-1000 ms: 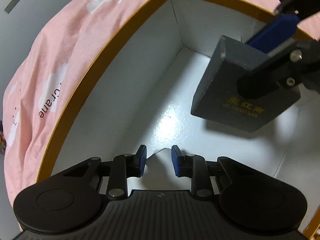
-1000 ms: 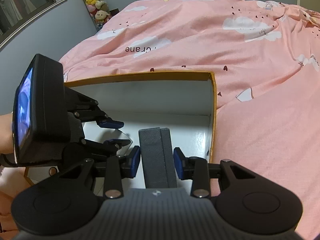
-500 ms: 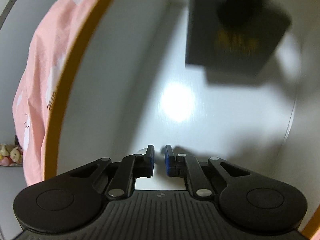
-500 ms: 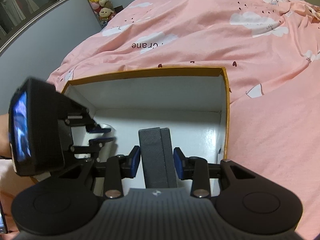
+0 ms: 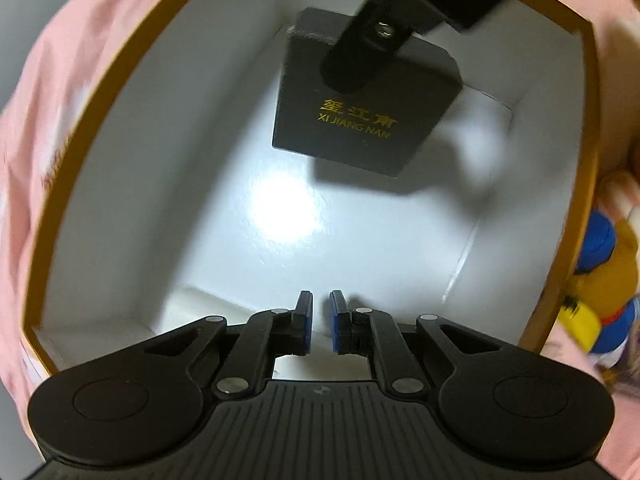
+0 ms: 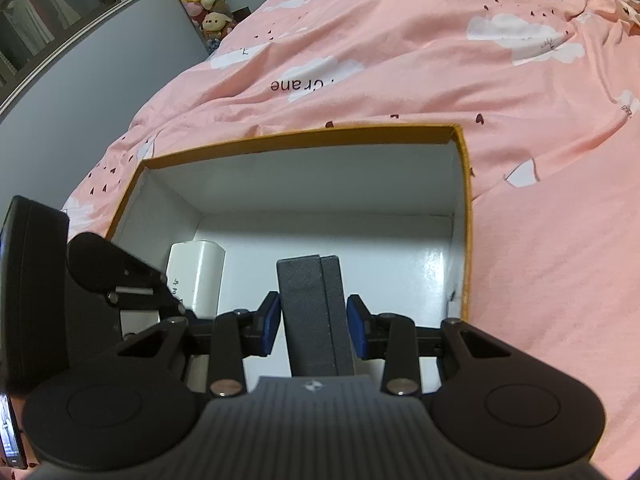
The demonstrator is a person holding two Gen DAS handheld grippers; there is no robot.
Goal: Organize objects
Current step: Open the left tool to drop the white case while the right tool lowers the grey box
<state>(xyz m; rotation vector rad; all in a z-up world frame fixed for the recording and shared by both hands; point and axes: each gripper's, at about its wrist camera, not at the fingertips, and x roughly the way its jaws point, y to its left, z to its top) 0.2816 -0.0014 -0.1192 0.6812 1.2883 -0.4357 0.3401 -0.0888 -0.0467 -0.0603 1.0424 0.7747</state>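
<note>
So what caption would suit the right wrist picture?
Right gripper lowers a dark grey box into the orange-rimmed carton on a pink bedspread.
</note>
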